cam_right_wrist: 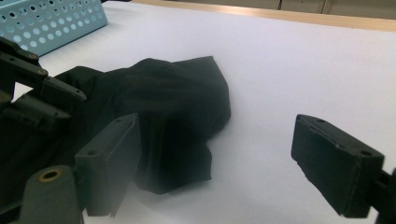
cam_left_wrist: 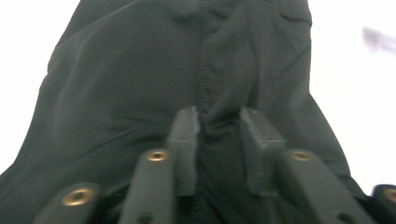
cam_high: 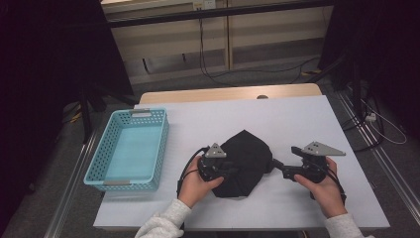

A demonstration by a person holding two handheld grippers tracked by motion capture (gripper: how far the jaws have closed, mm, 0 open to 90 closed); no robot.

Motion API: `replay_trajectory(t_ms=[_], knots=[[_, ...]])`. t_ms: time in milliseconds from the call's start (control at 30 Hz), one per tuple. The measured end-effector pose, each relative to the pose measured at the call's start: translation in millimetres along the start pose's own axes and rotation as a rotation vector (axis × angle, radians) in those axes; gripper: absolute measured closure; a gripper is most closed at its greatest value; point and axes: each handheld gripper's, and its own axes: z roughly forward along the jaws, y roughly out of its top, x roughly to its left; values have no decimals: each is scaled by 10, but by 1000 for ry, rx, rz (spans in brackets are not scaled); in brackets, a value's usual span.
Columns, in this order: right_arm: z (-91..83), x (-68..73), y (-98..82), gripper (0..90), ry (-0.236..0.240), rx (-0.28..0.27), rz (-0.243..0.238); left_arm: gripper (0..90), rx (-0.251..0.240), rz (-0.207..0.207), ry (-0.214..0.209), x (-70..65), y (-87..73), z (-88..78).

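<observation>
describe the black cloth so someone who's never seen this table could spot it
On the white table top, look right of the light blue perforated plastic basket. The crumpled black fabric garment lies near the front edge between the two hand-held grippers. It is the table's one dark, soft thing, with a stitched seam.

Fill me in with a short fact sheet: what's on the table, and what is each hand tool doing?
surface: white table
item in hand: crumpled black cloth
container: light blue basket, left of the cloth
left gripper: jaws narrow, pinching a fold of the cloth by its seam
right gripper: jaws wide open at the cloth's right edge, gripping nothing
</observation>
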Motion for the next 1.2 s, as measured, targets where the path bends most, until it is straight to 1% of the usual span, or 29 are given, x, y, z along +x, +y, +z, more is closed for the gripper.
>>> replay_trajectory(t_ms=[67, 133, 167, 267, 367, 433, 500, 533, 667, 767, 833, 867, 900, 933, 967, 1000, 1067, 1133, 1200], knots=[[6, 1, -2, 163, 2, 2, 0, 808, -13, -13, 7, 28, 12, -43], [9, 3, 0, 163, 2, 1, 2, 830, -33, -42, 2, 73, 49, -138], [9, 3, 1, 163, 2, 1, 2, 835, -41, -49, 5, 100, 74, -204], [13, 5, -2, 163, 4, 1, 2, 843, -97, -77, 34, 214, 135, -430], [27, 9, -8, 163, 8, 3, -4, 846, -127, -104, 97, 350, 134, -605], [38, 22, -8, 163, 10, 9, -3, 846, -130, -124, 133, 432, 101, -665], [48, 34, -5, 165, 12, 8, -7, 847, -131, -148, 155, 492, 64, -691], [53, 40, -2, 166, 13, 8, -9, 847, -134, -154, 165, 508, 50, -690], [85, 79, 2, 175, 25, 18, -18, 846, -128, -154, 194, 527, 20, -652], [132, 146, -8, 196, 51, 41, -46, 846, -108, -149, 215, 538, 2, -623], [167, 197, -11, 195, 65, 59, -65, 847, -101, -170, 223, 552, -21, -600], [179, 213, -11, 174, 60, 61, -72, 848, -93, -170, 233, 567, -37, -590], [186, 221, -7, 148, 43, 58, -67, 849, -89, -177, 240, 580, -55, -581], [188, 219, -1, 153, 40, 53, -54, 848, -85, -189, 243, 592, -71, -577], [182, 210, 4, 163, 48, 45, -48, 848, -87, -197, 246, 604, -83, -577], [174, 199, 7, 157, 46, 40, -49, 848, -82, -197, 251, 619, -90, -592], [156, 178, 5, 153, 40, 36, -47, 848, -92, -211, 245, 625, -87, -613], [146, 162, -1, 152, 37, 37, -41, 845, -94, -205, 242, 622, -73, -638], [147, 154, -3, 149, 38, 34, -33, 832, -108, -204, 233, 597, -49, -653]])
